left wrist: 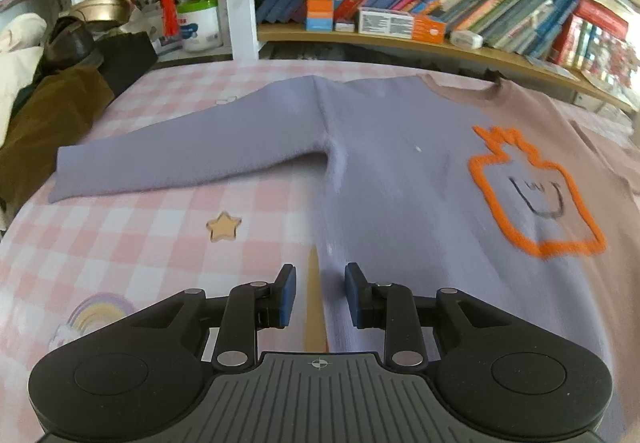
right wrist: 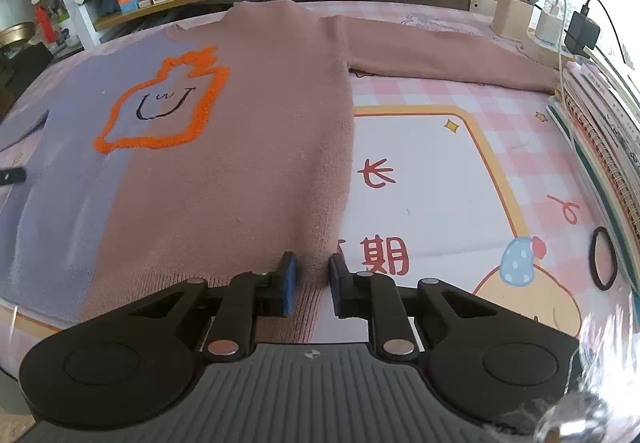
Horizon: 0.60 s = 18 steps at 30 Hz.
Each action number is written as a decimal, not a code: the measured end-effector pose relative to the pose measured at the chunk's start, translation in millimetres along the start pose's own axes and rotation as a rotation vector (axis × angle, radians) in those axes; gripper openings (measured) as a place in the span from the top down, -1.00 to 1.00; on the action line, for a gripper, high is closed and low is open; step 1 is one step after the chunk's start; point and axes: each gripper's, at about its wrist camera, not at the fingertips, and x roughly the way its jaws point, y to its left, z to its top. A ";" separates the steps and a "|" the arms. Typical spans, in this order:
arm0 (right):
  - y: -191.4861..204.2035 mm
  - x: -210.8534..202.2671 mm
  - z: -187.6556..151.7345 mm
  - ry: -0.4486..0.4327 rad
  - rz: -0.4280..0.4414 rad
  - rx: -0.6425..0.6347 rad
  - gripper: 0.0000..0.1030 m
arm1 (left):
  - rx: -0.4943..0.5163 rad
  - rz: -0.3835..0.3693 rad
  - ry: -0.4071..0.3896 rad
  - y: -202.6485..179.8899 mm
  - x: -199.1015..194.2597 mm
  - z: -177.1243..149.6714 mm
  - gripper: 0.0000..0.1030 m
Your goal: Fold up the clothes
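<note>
We are looking at a sweater [left wrist: 400,171], half lilac and half pink, lying flat on the checked bedspread [left wrist: 132,227] with both sleeves stretched out; our left gripper [left wrist: 320,293] is hovering over its lilac side edge, jaws slightly apart, gripping nothing; our right gripper [right wrist: 313,289] is straddling the pink hem corner, jaws narrowly apart, not pinching it.

The sweater's [left wrist: 400,183] hem lies hidden behind the left gripper [left wrist: 320,293]. Its mauve sleeve is cut off at the left-wrist frame's right edge.
</note>
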 end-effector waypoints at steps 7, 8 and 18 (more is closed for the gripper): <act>3.3 2.3 3.7 0.007 -0.016 -0.006 0.68 | -0.058 -0.002 -0.027 0.8 36.8 37.6 0.47; 3.8 2.5 4.0 0.007 -0.018 -0.007 0.68 | -0.069 -0.003 -0.027 1.0 41.4 40.9 0.47; 5.2 3.4 5.0 0.009 -0.030 -0.021 0.68 | -0.109 -0.018 -0.060 0.7 63.3 51.8 0.91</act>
